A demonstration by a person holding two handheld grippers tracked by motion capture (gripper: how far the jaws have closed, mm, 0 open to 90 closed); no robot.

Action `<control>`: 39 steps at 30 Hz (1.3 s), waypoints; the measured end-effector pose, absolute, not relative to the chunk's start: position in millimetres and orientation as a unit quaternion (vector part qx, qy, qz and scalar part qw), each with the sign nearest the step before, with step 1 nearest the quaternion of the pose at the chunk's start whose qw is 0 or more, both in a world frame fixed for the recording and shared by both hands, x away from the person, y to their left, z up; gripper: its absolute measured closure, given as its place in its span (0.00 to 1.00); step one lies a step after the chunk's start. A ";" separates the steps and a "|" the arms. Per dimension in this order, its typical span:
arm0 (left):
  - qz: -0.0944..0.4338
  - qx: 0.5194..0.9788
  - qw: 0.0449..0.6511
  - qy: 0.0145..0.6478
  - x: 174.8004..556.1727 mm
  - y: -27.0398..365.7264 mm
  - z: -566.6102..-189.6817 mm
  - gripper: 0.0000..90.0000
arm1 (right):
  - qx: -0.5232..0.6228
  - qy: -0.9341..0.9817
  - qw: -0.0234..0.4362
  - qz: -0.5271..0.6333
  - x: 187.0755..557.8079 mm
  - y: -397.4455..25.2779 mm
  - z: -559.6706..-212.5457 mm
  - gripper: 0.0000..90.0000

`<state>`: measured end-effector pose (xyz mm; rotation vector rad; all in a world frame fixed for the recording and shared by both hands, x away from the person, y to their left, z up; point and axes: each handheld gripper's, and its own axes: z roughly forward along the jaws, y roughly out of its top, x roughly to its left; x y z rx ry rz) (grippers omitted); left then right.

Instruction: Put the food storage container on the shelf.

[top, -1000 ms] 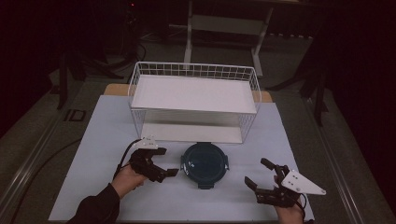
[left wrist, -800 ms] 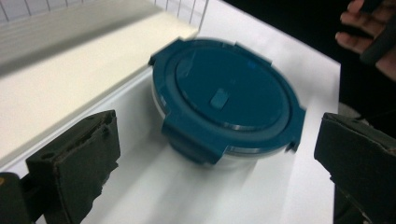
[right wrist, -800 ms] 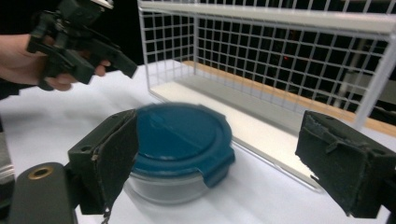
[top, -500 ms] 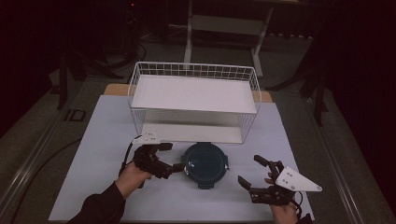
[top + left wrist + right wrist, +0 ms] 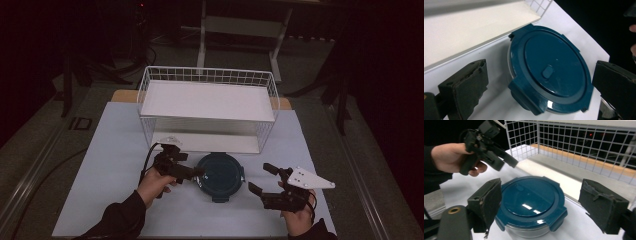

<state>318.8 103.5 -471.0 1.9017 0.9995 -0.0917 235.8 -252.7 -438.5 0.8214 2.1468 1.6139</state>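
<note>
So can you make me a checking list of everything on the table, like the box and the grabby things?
Surface: white table top, bare around the things.
Job's things: round container with dark blue clip lid, lid on, in front of the white wire basket.
Clutter: nothing seen.
Grippers: left gripper open, at the lid's left edge; right gripper open, apart from the container.
Cables: black cable loops from the left gripper.
Surroundings: dark floor, metal stand legs behind.

left gripper [image 5: 192, 173] reached container [image 5: 220, 175], right gripper [image 5: 263, 179] nearer
</note>
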 end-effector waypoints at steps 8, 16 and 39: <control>-0.117 0.741 0.460 0.475 333.8 109.4 -493.1 0.01 | 0.289 0.753 0.196 0.558 233.1 -246.4 -439.7 0.12; -0.212 0.706 0.439 0.513 335.5 115.7 -509.7 0.20 | 0.281 0.766 0.197 0.543 231.0 -242.3 -441.5 0.12; -0.253 0.703 0.435 0.503 331.2 117.0 -516.2 0.59 | 0.352 0.771 0.124 0.516 250.9 -248.2 -454.7 0.26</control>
